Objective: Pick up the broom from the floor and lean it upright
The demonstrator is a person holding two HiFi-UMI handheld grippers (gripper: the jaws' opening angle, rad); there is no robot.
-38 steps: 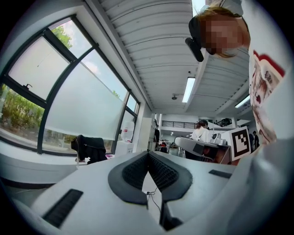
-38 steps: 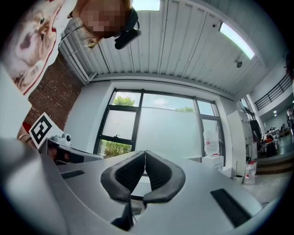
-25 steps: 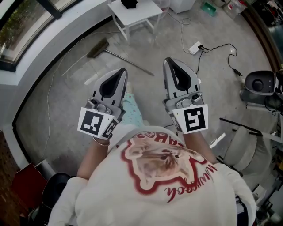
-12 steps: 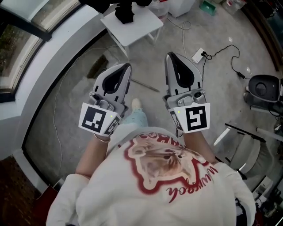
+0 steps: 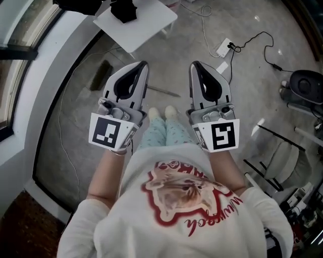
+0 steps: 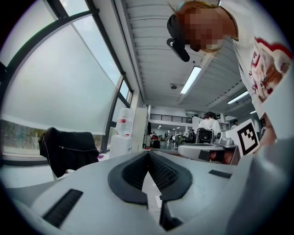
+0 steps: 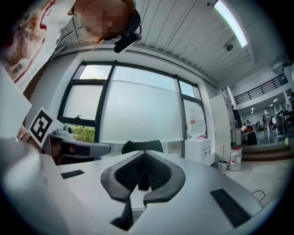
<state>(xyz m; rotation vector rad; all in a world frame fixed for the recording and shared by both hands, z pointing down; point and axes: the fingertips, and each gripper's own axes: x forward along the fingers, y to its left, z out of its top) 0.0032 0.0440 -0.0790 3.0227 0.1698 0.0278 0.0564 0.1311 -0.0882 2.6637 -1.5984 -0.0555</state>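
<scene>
Left hand: I hold the left gripper [image 5: 141,65] level in front of my chest, pointing ahead.
Left jaws: pressed together at the tips, with nothing between them.
Right hand: the right gripper [image 5: 197,65] sits parallel beside it, also level.
Right jaws: closed tip to tip, empty.
Broom [image 5: 101,75]: lies flat on the floor [image 5: 75,131] ahead of me, with its brush head left of my left gripper. A stretch of its handle shows between the two grippers. Neither gripper touches it.
Table [image 5: 151,22]: small and white, beyond the broom, with a dark garment [image 5: 123,10] on top.
Container: a bottle [image 7: 193,123] stands on a white dispenser; I cannot tell its contents.
</scene>
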